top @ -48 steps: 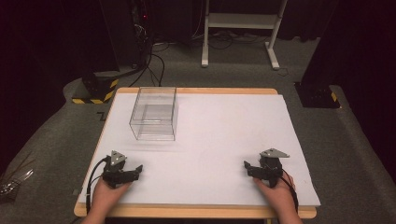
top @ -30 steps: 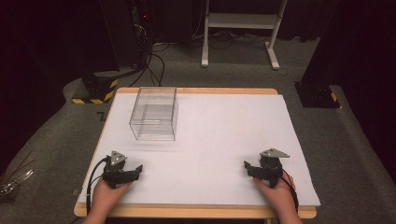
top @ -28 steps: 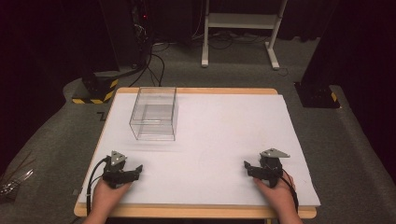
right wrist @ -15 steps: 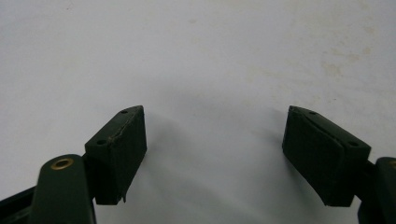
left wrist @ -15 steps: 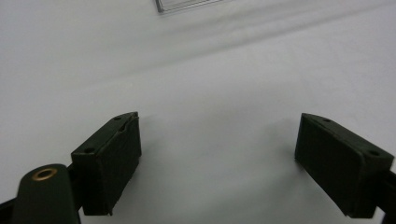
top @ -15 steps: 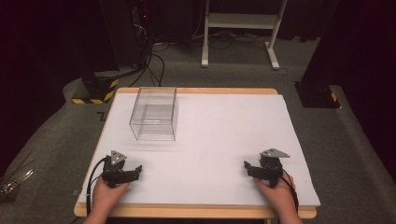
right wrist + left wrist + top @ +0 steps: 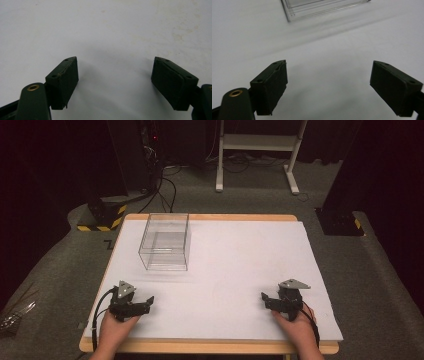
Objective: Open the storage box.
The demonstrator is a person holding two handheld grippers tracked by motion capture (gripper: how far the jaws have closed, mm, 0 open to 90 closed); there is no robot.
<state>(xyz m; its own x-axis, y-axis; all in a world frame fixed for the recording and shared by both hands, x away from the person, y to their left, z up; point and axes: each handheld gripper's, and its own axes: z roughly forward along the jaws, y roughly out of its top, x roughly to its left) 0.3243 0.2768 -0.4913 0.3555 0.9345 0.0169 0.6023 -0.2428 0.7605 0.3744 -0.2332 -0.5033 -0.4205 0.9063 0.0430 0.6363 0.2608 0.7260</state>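
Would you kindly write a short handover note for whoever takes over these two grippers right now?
Left gripper: resting at the near left of the white table, fingers wide apart after just opening, nothing between them.
Right gripper: resting at the near right, fingers open, nothing between them.
Clear plastic box: upright at the far left of the table, ahead of the left gripper and apart from both grippers; it looks empty.
Done: nothing has been gripped.
Left: the box is untouched; the left gripper is the nearer one, so it would probably reach for it first.
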